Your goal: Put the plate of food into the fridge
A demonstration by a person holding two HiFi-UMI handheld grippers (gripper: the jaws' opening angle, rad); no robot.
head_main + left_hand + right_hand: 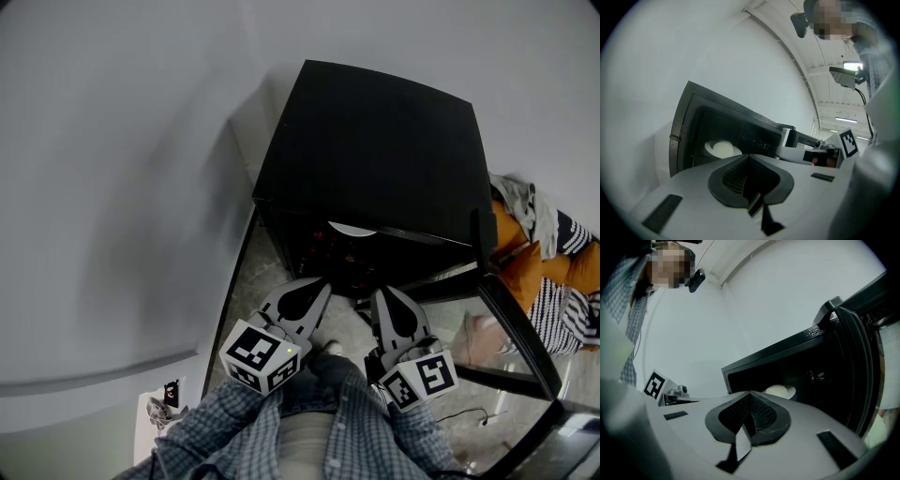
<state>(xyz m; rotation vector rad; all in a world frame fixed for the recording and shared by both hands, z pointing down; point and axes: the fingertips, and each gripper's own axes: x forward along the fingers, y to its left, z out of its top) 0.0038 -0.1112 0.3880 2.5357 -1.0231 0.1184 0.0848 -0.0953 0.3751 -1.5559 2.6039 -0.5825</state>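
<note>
Plate of food [352, 229] sits inside the fridge [375, 141], so that part looks done. Left gripper [322, 281] and right gripper [382, 294] hang just in front of the fridge, fingers pressed together, holding nothing. Fridge door [521, 330] stands open; shutting it may be left.

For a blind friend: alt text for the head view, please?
A white plate sits inside a black fridge with its door open. The left gripper and right gripper, both shut and empty, point at it.
</note>
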